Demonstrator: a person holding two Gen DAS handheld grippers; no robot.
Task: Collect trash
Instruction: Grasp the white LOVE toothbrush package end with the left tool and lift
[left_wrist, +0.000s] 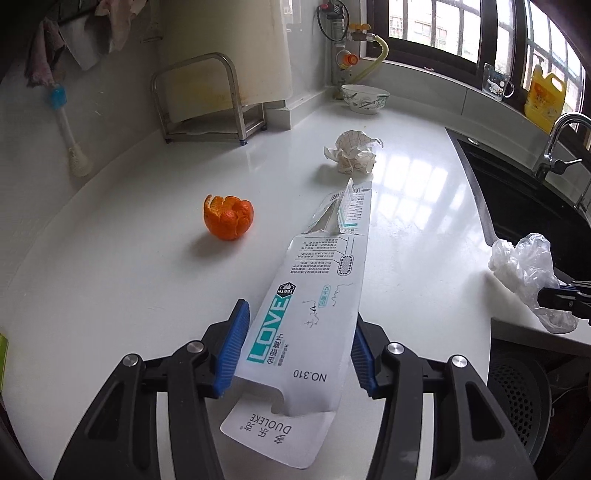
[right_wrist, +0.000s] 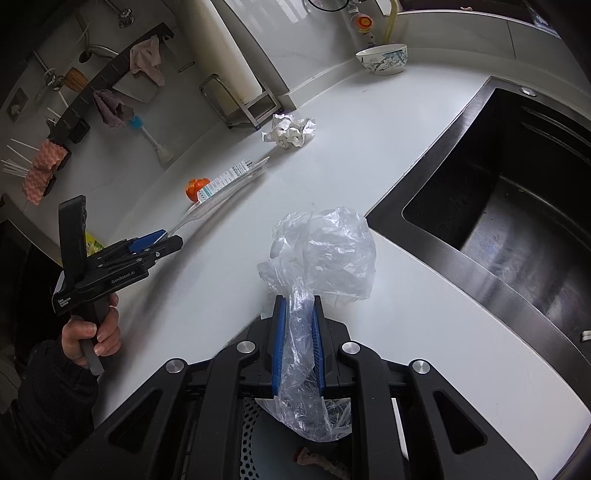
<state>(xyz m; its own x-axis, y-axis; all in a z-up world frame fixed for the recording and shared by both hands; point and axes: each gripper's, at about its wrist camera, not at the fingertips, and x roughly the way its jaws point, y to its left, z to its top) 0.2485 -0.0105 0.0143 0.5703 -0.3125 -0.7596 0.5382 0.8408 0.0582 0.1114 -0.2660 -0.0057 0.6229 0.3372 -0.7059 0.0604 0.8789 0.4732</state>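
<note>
Using the sink (right_wrist: 498, 206) as landmark, far left of it: orange peel (left_wrist: 228, 217) sits on the white counter (left_wrist: 129, 277), untouched. Next toward the sink, left gripper (left_wrist: 295, 350) has its blue fingers (left_wrist: 232, 347) clamped on both edges of the toothbrush package (left_wrist: 306, 291), near end lifted off the counter, far end pointing at the crumpled paper ball (left_wrist: 352, 152). Paper ball lies loose beyond the package tip, left of the sink's back corner. Right gripper (right_wrist: 298, 350), at the sink's front-left corner, fingers squeezed nearly closed on a clear plastic bag (right_wrist: 325, 254); bag bulges above the fingers over the counter edge.
</note>
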